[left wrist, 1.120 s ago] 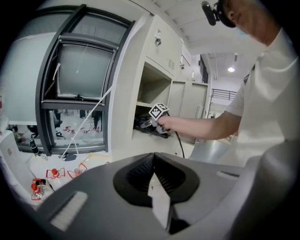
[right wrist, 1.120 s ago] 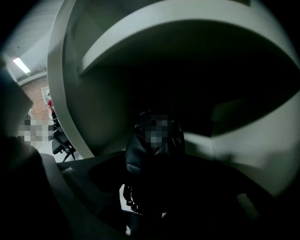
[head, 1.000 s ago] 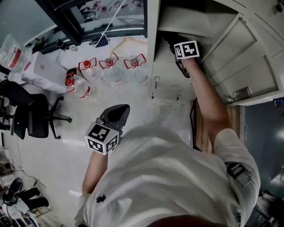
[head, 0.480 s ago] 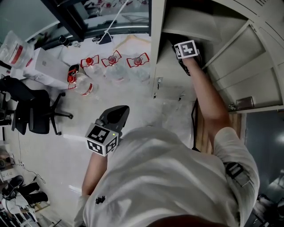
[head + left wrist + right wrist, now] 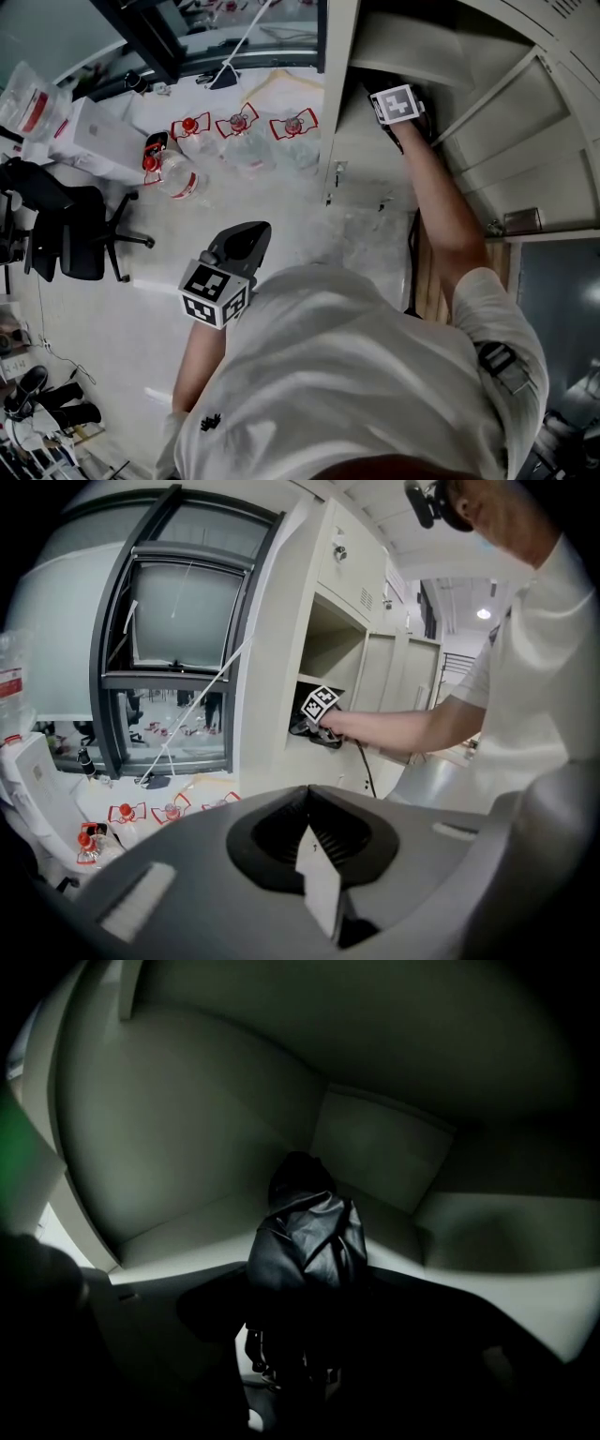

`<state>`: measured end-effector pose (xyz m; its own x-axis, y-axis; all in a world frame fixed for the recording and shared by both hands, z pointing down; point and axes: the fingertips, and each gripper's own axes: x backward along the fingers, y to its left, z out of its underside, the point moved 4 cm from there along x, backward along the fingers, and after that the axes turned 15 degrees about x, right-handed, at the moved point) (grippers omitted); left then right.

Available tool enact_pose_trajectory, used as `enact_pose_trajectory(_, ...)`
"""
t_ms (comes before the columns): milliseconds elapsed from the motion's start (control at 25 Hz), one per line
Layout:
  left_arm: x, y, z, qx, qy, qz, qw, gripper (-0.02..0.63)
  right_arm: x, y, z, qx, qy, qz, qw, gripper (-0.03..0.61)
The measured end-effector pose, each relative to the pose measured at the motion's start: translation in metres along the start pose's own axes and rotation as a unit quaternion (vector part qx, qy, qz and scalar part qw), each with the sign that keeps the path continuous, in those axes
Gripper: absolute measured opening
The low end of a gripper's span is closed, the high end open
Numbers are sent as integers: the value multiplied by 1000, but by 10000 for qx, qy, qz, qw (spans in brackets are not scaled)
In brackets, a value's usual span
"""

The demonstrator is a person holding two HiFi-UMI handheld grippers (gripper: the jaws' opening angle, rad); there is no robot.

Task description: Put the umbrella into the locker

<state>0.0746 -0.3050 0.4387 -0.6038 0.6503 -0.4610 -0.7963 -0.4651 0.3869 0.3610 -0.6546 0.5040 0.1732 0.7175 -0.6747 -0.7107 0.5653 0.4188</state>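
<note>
Inside the open locker (image 5: 187, 1138) compartment, we find the folded black umbrella (image 5: 305, 1241) lying on what looks like the shelf floor. Its long axis runs almost straight away from our right gripper (image 5: 380, 89) toward the back wall. The far tip is up near the rear corner, and the near end with its strap sits down between the jaws. Those jaws are opening. A sliver of lit shelf shows beside the handle on the left, so we judge the pads are no longer pressing on it, though the dark inside the compartment hides the finer detail. Our left gripper (image 5: 309, 806) hangs well apart from all this, outside the locker and low in front of our body, with its jaws together and nothing between them. It points loosely toward the locker front, so the right hand is clearly the nearer one and the only one concerned. Because the umbrella lies in line with the gripper rather than across it, we think the coming move calls for a straight pull back along that same line, out through the opening. A sideways swing could catch the handle end and drag the umbrella toward the edge.
</note>
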Motion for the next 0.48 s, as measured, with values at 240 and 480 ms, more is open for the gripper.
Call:
enact_pose_trajectory(240, 7, 3, 1, -22, 28, 106, 9999, 57, 10, 0, 1, -177, -111, 56, 9998, 268)
enact_pose_trajectory(480, 17, 4, 6, -94, 63, 244, 9996, 57, 35, 0, 6, -298, -202, 364, 9987, 267)
